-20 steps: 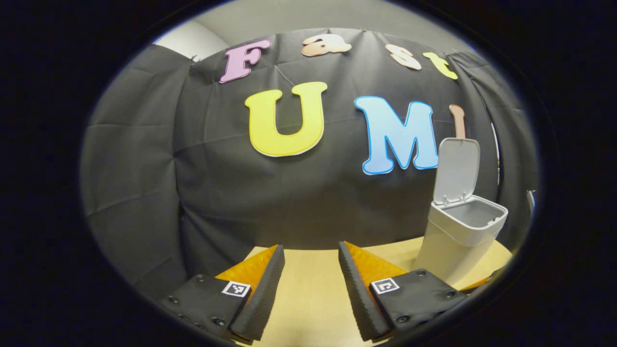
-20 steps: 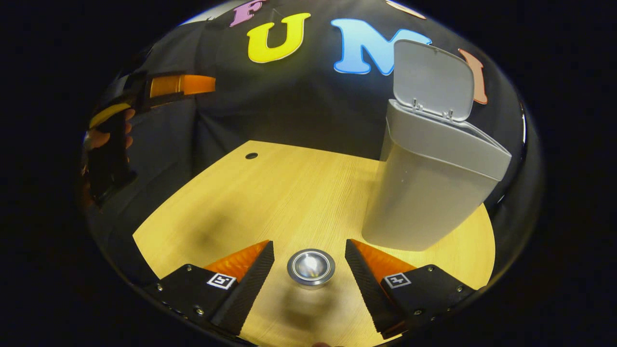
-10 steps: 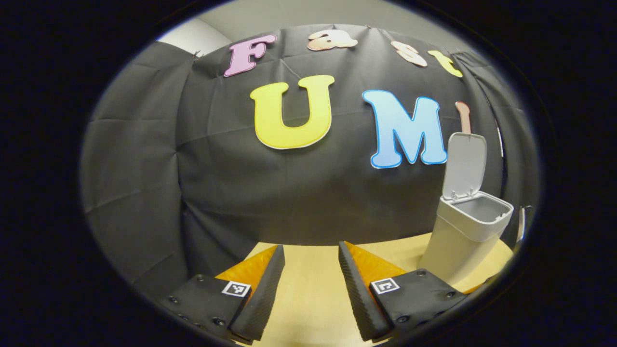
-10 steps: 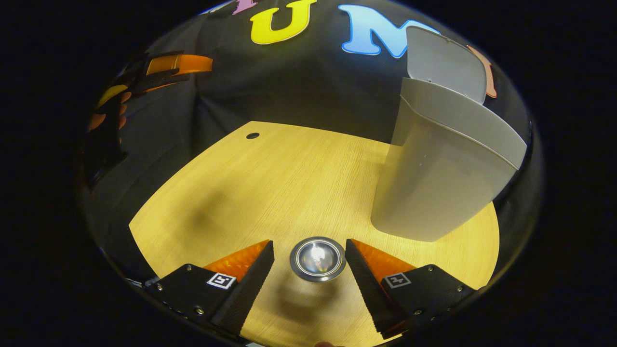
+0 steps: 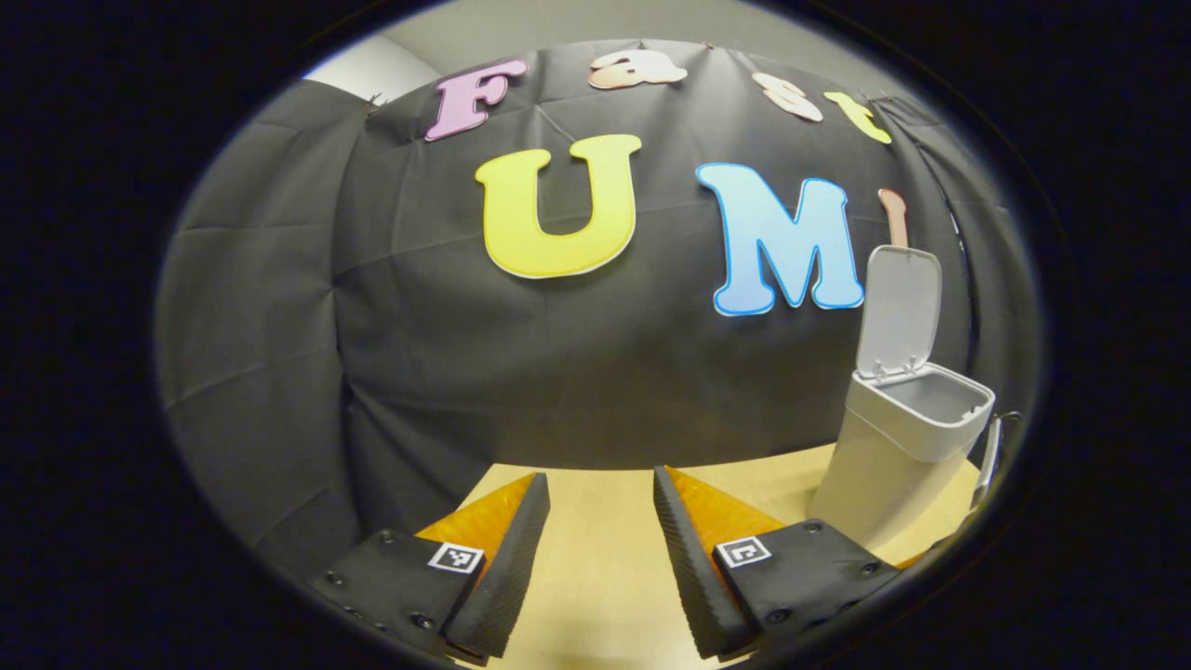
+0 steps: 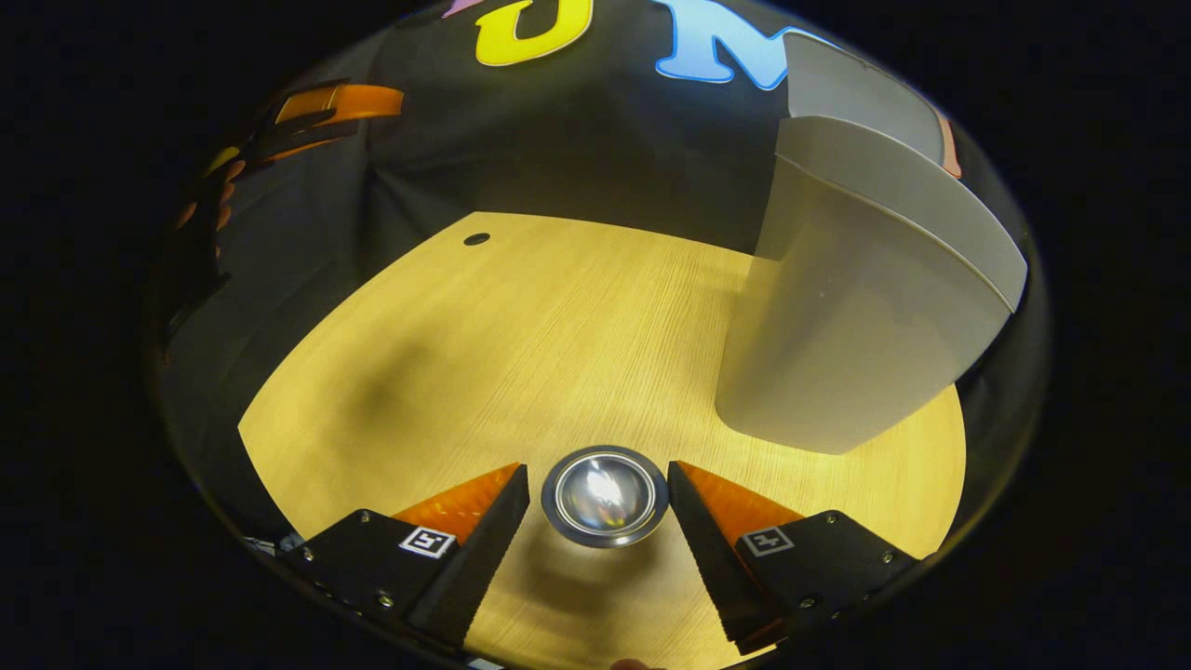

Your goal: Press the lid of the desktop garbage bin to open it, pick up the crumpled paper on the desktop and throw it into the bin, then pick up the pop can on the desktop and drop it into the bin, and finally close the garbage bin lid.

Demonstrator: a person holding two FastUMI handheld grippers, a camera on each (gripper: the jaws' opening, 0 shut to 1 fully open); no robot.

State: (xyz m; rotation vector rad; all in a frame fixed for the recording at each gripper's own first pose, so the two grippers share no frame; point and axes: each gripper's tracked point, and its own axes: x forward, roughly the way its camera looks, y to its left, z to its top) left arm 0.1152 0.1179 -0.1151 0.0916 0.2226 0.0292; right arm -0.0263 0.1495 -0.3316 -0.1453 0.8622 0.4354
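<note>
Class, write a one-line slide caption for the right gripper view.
Open right tongs straddle the upright pop can on the wooden desktop, beside the garbage bin.

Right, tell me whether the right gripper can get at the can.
Probably yes: the can stands between the open right gripper's fingers, nothing blocking; the bin sits off to one side.

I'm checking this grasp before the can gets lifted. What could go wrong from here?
1. The right gripper comes down over the can from above with its fingers open and close on each side; a slightly off-centre descent may tip the can.
2. The can looks smooth and round, so it might slip once squeezed.
3. The bin stands close by on the table; its lid is up, and a lift may bump the bin.
</note>
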